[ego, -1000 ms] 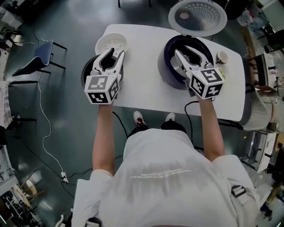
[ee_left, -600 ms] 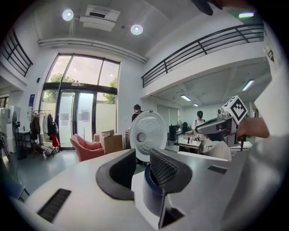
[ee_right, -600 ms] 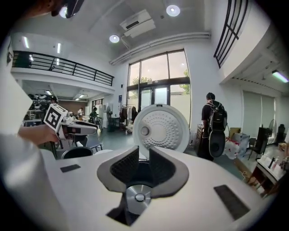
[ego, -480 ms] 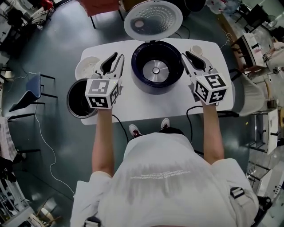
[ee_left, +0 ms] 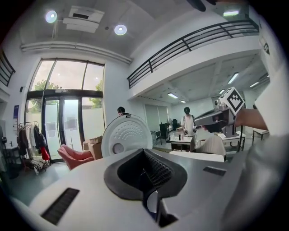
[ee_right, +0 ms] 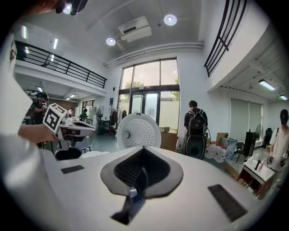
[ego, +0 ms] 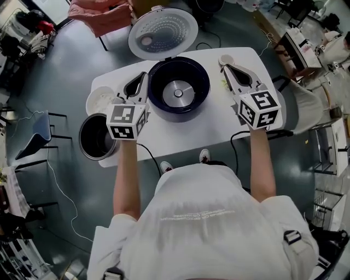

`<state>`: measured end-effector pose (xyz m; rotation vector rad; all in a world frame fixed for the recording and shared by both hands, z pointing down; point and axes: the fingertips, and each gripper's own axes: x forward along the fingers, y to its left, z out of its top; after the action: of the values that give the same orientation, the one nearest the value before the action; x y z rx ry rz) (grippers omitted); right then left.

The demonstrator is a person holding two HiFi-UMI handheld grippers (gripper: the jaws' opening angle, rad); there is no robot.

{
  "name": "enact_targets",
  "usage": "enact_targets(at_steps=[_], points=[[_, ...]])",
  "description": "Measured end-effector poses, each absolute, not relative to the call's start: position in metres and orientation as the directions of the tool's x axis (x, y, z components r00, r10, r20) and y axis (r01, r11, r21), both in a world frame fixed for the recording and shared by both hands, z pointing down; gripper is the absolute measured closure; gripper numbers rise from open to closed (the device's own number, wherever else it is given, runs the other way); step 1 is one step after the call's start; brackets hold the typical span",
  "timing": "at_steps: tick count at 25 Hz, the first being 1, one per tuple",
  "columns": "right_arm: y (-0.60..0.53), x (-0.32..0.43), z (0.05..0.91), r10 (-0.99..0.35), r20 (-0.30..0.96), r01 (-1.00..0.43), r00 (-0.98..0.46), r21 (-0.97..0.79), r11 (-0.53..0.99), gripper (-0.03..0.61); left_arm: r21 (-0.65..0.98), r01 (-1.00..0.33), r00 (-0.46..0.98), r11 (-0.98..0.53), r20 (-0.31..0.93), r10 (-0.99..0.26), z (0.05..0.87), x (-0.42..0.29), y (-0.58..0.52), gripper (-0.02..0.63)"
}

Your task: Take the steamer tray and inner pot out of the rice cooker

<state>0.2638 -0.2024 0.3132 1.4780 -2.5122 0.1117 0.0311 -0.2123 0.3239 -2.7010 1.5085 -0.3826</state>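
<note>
The dark rice cooker (ego: 199,104) stands mid-table with its white lid (ego: 163,33) up and its bare heating plate (ego: 178,93) showing. On the table's left part lies the white steamer tray (ego: 100,98). The dark inner pot (ego: 96,136) sits at the left edge. My left gripper (ego: 142,78) hangs beside the cooker's left rim, its jaws closing to shut on nothing. Right of the cooker, my right gripper (ego: 225,62) is likewise closing to shut and empty. The left gripper view shows the lid (ee_left: 125,135) and the right gripper's marker cube (ee_left: 233,100); the right gripper view shows the lid (ee_right: 138,131) and the pot (ee_right: 68,154).
A small white cup (ego: 227,57) sits at the table's far right corner, by my right gripper's tip. A black cable (ego: 236,136) hangs off the front edge. A pink armchair (ego: 104,16) and a blue chair (ego: 38,134) stand on the floor; people stand farther off.
Both grippers went from open to shut. The left one came off the pot and tray toward the cooker's left side. The right one left the cooker's mouth for its right side.
</note>
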Motion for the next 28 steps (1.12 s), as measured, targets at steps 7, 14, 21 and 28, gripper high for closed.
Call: enact_targets(at_steps=[7,14,21,28], points=[[-0.201,0.262,0.300,-0.840,0.198,-0.841,-0.505,0.107,0.531,0.554,-0.168,-0.829,0.513,-0.534,0.152,-0.845,0.300,0.044,-0.210,0.598],[-0.199,0.256,0.291,-0.823,0.193,-0.816,-0.534,0.135,0.562,0.554,-0.172,-0.845,0.494,-0.506,0.112,-0.862,0.282,0.041,-0.203,0.598],[-0.203,0.250,0.288,-0.827,0.201,-0.818,-0.525,0.150,0.555,0.554,-0.193,-0.844,0.491,-0.501,0.101,-0.865,0.273,0.037,-0.201,0.598],[-0.202,0.241,0.286,-0.819,0.194,-0.810,-0.540,0.144,0.568,0.554,-0.192,-0.846,0.486,-0.497,0.107,-0.868,0.275,0.031,-0.199,0.598]])
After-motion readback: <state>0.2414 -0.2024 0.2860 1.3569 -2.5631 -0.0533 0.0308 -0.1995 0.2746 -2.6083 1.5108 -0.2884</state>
